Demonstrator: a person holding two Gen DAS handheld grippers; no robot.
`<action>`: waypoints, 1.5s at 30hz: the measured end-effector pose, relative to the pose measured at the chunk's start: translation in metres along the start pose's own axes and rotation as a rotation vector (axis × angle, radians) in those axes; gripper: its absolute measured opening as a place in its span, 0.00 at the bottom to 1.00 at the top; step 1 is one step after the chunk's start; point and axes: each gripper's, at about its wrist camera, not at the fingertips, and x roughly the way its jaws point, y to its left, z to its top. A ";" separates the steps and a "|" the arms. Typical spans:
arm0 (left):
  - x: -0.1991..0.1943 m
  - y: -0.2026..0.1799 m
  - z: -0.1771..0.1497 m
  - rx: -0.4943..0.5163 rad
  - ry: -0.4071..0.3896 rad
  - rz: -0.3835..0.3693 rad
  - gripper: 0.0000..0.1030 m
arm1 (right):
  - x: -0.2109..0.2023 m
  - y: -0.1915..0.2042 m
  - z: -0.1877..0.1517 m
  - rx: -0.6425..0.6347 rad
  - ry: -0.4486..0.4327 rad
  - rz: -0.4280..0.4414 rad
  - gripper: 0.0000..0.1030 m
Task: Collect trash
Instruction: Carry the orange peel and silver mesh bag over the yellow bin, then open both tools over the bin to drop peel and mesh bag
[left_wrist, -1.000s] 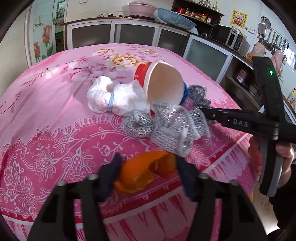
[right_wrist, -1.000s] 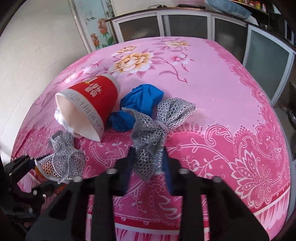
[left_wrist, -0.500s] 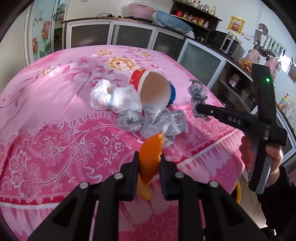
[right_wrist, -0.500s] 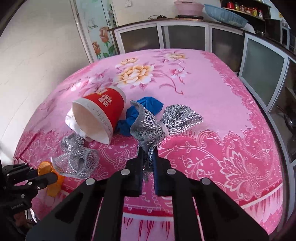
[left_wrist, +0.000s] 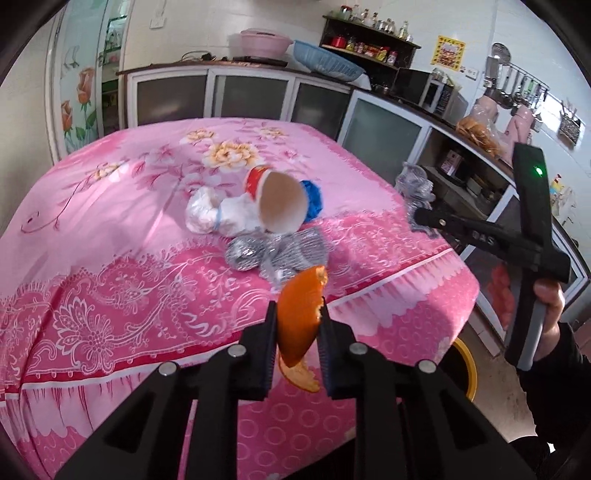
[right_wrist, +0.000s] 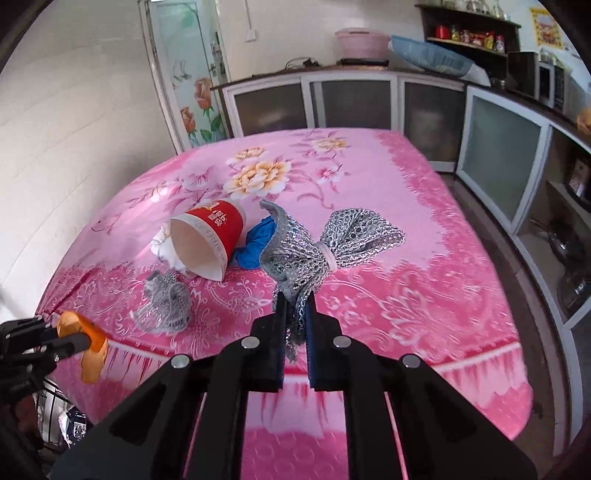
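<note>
My left gripper (left_wrist: 297, 325) is shut on an orange peel (left_wrist: 300, 310) and holds it above the table's front edge; it also shows in the right wrist view (right_wrist: 79, 338). My right gripper (right_wrist: 295, 314) is shut on a silver mesh bow (right_wrist: 325, 247), lifted off the cloth; it also shows in the left wrist view (left_wrist: 415, 218). On the pink tablecloth (left_wrist: 110, 229) lie a tipped red paper cup (right_wrist: 208, 240), a white crumpled bag (left_wrist: 218, 214), a blue wad (right_wrist: 258, 243) and a second silver mesh bow (left_wrist: 275, 253).
A yellow-rimmed bin (left_wrist: 463, 369) stands on the floor below the table's right corner. Kitchen cabinets (right_wrist: 332, 99) run behind and to the right of the table. A white wall (right_wrist: 74, 129) stands to the left.
My left gripper closed on the orange peel and lifted it back off the table. My right gripper closed on the silver mesh bow and raised it. Both views pulled away from the table.
</note>
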 end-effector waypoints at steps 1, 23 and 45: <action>-0.002 -0.005 0.001 0.009 -0.007 -0.010 0.18 | -0.010 -0.005 -0.003 0.002 -0.011 -0.013 0.08; 0.059 -0.238 0.010 0.400 0.031 -0.373 0.18 | -0.195 -0.158 -0.132 0.311 -0.099 -0.307 0.08; 0.160 -0.379 -0.060 0.577 0.214 -0.567 0.18 | -0.174 -0.236 -0.280 0.590 0.116 -0.328 0.08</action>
